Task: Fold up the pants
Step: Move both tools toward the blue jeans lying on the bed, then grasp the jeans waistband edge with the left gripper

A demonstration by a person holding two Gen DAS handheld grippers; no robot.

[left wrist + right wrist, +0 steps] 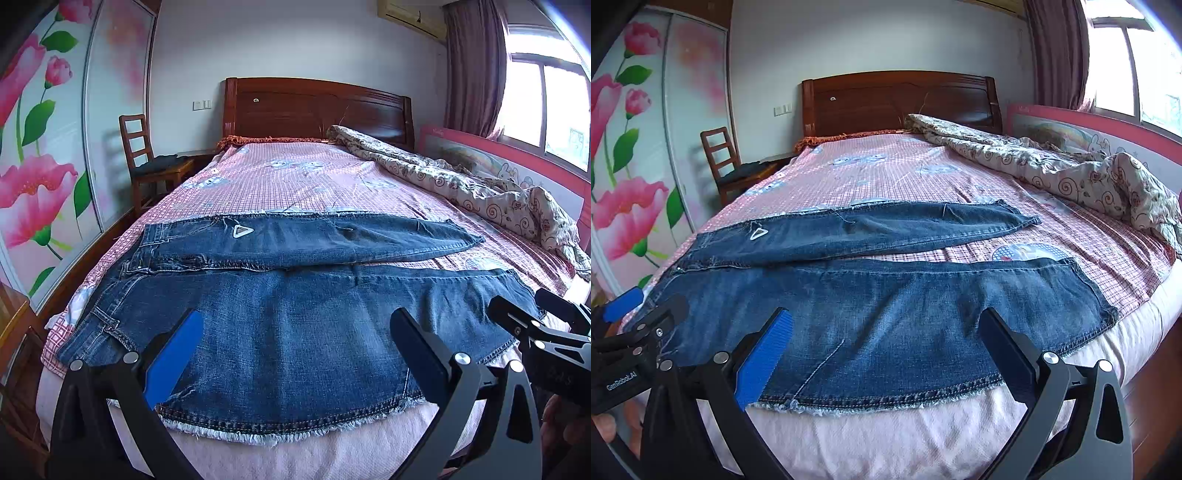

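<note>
Blue denim pants (303, 325) lie flat across the bed, waist at the left, leg ends at the right, the two legs spread apart. They also show in the right wrist view (886, 317). My left gripper (295, 347) is open and empty, hovering over the near leg's frayed edge toward the waist side. My right gripper (886, 347) is open and empty over the same near leg, toward the leg end. Each gripper shows in the other's view: the right one at the right edge (535, 325), the left one at the left edge (646, 314).
The bed has a pink checked sheet (295, 177) and a wooden headboard (314, 107). A crumpled floral quilt (480, 188) lies along the right side by a pink rail. A wooden chair (147, 158) stands at the left, beside a flower-printed wardrobe.
</note>
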